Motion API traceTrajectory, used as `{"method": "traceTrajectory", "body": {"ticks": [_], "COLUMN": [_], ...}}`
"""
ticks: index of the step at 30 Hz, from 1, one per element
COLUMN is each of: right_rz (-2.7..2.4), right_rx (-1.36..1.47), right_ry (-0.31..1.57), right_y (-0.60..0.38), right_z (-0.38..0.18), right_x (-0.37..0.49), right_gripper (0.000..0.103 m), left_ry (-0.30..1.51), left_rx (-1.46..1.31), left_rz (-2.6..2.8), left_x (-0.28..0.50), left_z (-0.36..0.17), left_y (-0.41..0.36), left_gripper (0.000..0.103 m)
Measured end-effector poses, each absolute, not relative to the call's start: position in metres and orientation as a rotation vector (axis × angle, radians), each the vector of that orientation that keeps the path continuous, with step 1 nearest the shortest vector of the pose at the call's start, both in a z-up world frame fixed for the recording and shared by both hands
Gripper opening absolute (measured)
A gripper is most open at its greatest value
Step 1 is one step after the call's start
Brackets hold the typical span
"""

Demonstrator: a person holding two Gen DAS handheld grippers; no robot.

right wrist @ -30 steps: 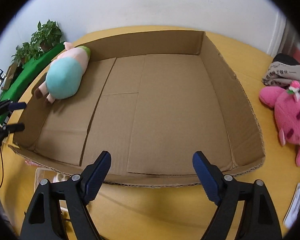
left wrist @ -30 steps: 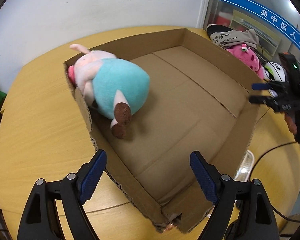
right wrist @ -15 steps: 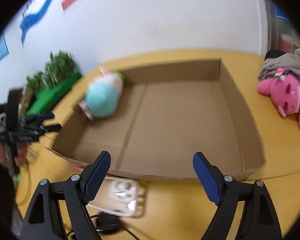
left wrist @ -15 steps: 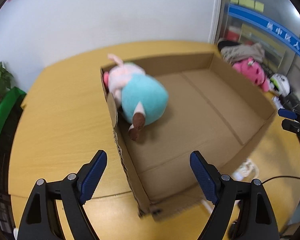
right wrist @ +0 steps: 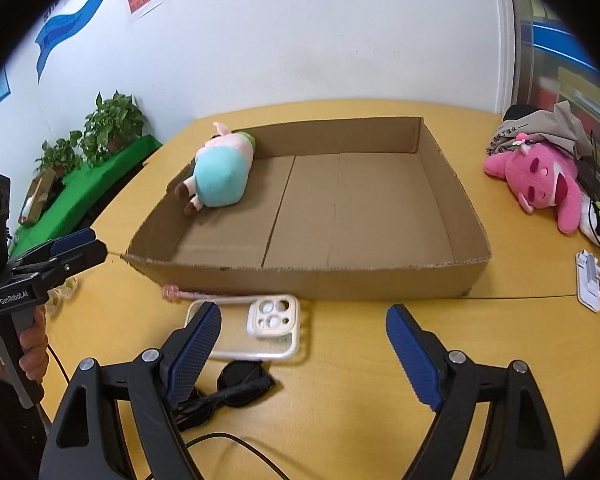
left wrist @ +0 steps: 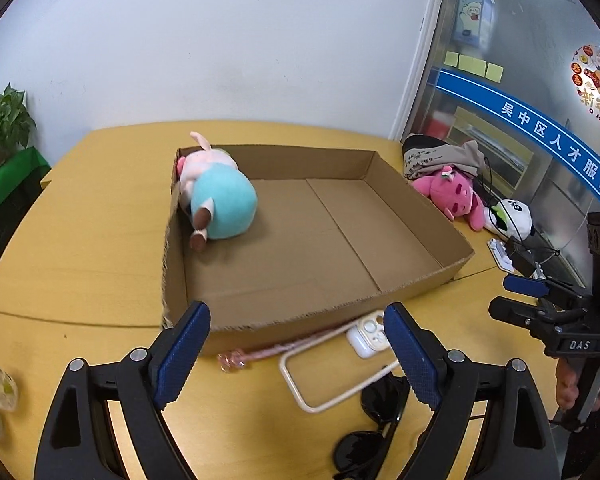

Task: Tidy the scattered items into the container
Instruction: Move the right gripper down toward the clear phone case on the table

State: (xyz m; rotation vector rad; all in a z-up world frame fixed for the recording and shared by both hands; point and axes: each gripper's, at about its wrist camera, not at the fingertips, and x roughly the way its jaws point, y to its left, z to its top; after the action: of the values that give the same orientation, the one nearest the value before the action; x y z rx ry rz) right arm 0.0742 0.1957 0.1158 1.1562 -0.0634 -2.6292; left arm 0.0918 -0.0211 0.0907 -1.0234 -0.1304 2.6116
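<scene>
I've got the yellow wooden table (right wrist: 372, 392) filling both views. On it sits the shallow cardboard box (left wrist: 424, 280) (right wrist: 380, 280), open top, w/ 1 teal-and-pink plush pig (left wrist: 220, 200) (right wrist: 220, 176) lying inside at its far left corner, head against the wall. Rest of the box floor is bare cardboard.

Right of the box, outside it, a pink plush (left wrist: 454, 196) (right wrist: 540, 184) lies on the table w/ a grey cloth (right wrist: 540, 128) behind it and a white plush (left wrist: 512, 218) just beside it on the near side.

Near side of the box, on the table: a clear phone case (left wrist: 332, 372) (right wrist: 260, 336) w/ a cream camera frame, lying flat just beside the box wall. Black sunglasses (left wrist: 376, 428) (right wrist: 228, 388) lie nearer to me than the case, touching or almost touching its edge; can't tell which. A thin pink stick (left wrist: 260, 354) (right wrist: 192, 294) lies along the box's near wall.

My left gripper (left wrist: 296, 356) hangs over the case, jaws spread wide, nothing btwn them. My right gripper (right wrist: 304, 348) is also over the near table edge of the box, jaws spread wide, holding nothing.
</scene>
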Motion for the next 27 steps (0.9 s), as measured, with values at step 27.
{"method": "traceTrajectory", "body": {"ticks": [27], "right_rz": [-2.644], "right_rx": [1.330], "right_ry": [0.033], "right_y": [0.238], "right_z": [0.044], "right_x": [-0.030], "right_gripper": [0.086], "left_ry": [-0.112], "left_rx": [-1.290], "left_rz": [2.695], "left_x": [0.010], "left_z": [0.015], "left_y": [-0.047], "left_gripper": [0.090]}}
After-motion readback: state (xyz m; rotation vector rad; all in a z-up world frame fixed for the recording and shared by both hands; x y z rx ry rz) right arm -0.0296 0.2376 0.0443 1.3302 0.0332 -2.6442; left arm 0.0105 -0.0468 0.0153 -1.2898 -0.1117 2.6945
